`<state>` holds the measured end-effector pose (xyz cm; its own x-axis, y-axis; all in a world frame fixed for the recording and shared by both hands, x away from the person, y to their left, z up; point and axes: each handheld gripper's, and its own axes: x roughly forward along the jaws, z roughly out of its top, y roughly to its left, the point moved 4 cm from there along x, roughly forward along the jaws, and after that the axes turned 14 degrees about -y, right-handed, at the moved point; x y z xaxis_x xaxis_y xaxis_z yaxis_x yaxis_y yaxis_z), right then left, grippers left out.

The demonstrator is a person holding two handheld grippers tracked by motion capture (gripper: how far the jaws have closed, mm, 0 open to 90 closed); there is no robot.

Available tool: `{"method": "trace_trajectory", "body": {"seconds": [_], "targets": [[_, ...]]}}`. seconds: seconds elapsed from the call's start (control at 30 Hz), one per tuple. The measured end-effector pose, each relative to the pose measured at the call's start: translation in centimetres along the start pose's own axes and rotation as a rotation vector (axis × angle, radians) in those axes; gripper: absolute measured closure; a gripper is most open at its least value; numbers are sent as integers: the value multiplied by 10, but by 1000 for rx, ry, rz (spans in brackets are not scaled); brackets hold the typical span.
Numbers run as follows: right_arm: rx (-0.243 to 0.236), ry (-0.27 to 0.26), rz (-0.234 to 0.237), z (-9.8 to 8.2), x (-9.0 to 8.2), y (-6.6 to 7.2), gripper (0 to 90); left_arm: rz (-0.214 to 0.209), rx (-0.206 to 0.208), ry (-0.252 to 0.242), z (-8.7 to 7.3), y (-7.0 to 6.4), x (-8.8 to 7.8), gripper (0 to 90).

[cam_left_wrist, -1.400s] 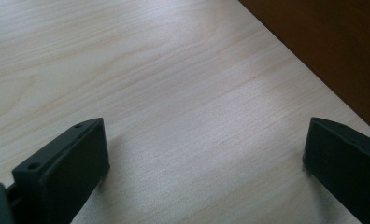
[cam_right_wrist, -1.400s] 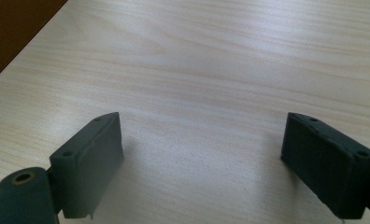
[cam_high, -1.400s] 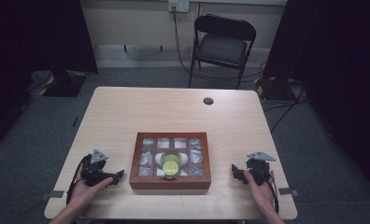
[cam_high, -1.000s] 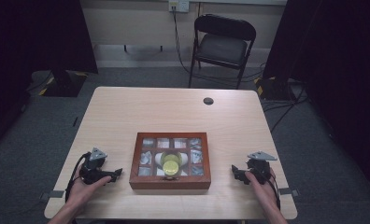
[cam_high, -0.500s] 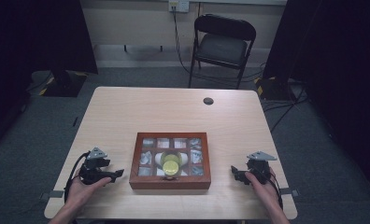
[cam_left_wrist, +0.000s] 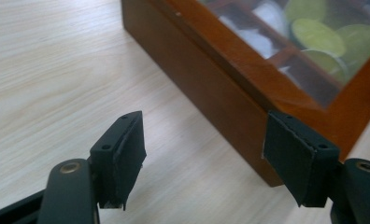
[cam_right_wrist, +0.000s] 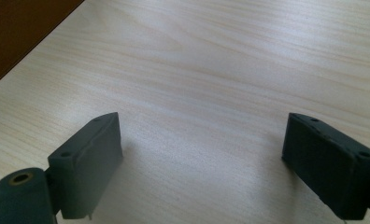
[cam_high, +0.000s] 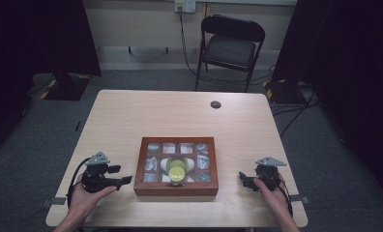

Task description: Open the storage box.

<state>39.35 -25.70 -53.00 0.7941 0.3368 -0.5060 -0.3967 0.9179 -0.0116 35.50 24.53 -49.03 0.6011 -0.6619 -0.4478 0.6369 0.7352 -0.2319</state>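
Brown wooden box with a glass-paned lid [cam_high: 176, 189] sits mid-table near the front edge of the pale wooden table [cam_high: 180, 116]; compartments hold white packets, a yellow-green round item [cam_high: 176, 169] in the centre; left gripper [cam_high: 123, 180] held in a palm-up hand, just left of the box, pointing at its near corner; jaws apart, just been closing, nothing between them; right gripper [cam_high: 242, 178] right of the box, jaws wide apart over bare tabletop, empty.

The wooden box [cam_left_wrist: 248, 88] is cut off by the top and right edges in the left gripper view. Its compartment contents [cam_high: 153, 162] are blurred behind the glass lid, too small to be identified.
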Motion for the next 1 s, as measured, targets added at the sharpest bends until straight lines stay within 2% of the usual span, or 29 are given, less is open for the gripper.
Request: {"method": "trace_trajectory", "body": {"seconds": [0.13,0.6,0.7,0.83,0.9,0.93,1.0], "targets": [[0,0,0,0,0,0,113,-27,-5,-6,3,-7,-2,323],[-1,2,2,0,0,0,112,-105,23,-33,18,-32,-3,402],[-1,2,2,0,0,0,112,-132,1,-29,19,-36,-3,409],[-1,2,2,0,0,0,111,-163,26,-46,23,-43,-3,480],[-1,1,2,0,0,0,111,-163,34,-38,24,-47,-3,526],[-1,1,2,0,0,0,111,-201,12,-51,25,-49,-2,548],[-1,2,2,0,0,0,111,-193,30,-41,25,-52,-1,554]]}}
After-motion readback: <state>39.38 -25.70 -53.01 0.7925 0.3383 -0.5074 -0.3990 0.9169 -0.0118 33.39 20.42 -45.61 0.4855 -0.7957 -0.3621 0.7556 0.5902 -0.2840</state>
